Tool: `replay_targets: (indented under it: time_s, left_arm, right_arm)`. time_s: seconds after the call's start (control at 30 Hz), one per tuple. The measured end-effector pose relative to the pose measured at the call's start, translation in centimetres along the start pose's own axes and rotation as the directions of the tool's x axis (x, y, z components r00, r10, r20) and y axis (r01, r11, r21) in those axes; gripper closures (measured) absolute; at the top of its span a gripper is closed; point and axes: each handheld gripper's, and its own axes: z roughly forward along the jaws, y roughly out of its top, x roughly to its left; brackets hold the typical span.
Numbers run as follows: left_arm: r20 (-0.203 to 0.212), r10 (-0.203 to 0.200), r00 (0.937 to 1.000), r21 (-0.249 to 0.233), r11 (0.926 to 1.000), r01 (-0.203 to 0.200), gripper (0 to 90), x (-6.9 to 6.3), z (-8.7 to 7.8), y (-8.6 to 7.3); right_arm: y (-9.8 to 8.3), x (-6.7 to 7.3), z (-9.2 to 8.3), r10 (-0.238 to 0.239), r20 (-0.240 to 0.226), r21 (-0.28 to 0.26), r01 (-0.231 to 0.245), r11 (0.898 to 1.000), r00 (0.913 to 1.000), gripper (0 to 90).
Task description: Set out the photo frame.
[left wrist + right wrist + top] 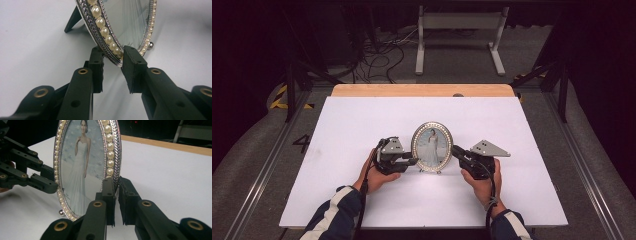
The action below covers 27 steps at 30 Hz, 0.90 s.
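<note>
The oval picture frame (432, 146) is standing upright near the middle of the white counter (362, 125), its long axis running top to bottom and its glass face looking back toward the person. Inside the frame, a photo of a figure in a long white dress (79, 172) is showing, ringed by a row of pearls (109, 155) and a silver braided rim. A dark prop leg (72, 20) is bracing it from behind, and a small ball foot (61, 212) is resting on the counter.

The left gripper (412, 161) is coming in level at the frame's left edge. In the left gripper view its jaws are straddling the lower rim with a clear gap, one in front and one behind; whether the pads are pressing on it cannot be told.

The right gripper (455, 150) is meeting the frame's right edge. In the right gripper view its jaws are nearly together and pinching the rim between the pads, so it is holding the picture frame.
</note>
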Motion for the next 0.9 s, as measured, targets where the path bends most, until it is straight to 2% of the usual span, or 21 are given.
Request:
replay_targets:
  time_s: [0.17,0.4,0.9]
  left_arm:
    - [0.0,-0.002,1.0,-0.002,1.0,0.002,70.9,0.01,0.03,-0.02]
    - [-0.005,0.005,1.0,0.003,1.0,-0.005,71.1,-0.06,0.02,-0.06]
    - [-0.015,0.024,0.9996,0.008,0.9997,-0.024,71.3,-0.16,0.04,-0.12]
  right_arm:
    - [0.0,-0.12,0.03,-0.005,-0.003,0.003,0.005,1.0,1.0,83.6]
    - [-0.21,0.06,0.13,-0.039,-0.005,0.025,0.039,0.999,0.9992,82.4]
    - [-0.63,0.04,0.18,-0.044,-0.015,0.051,0.045,0.998,0.9989,82.9]
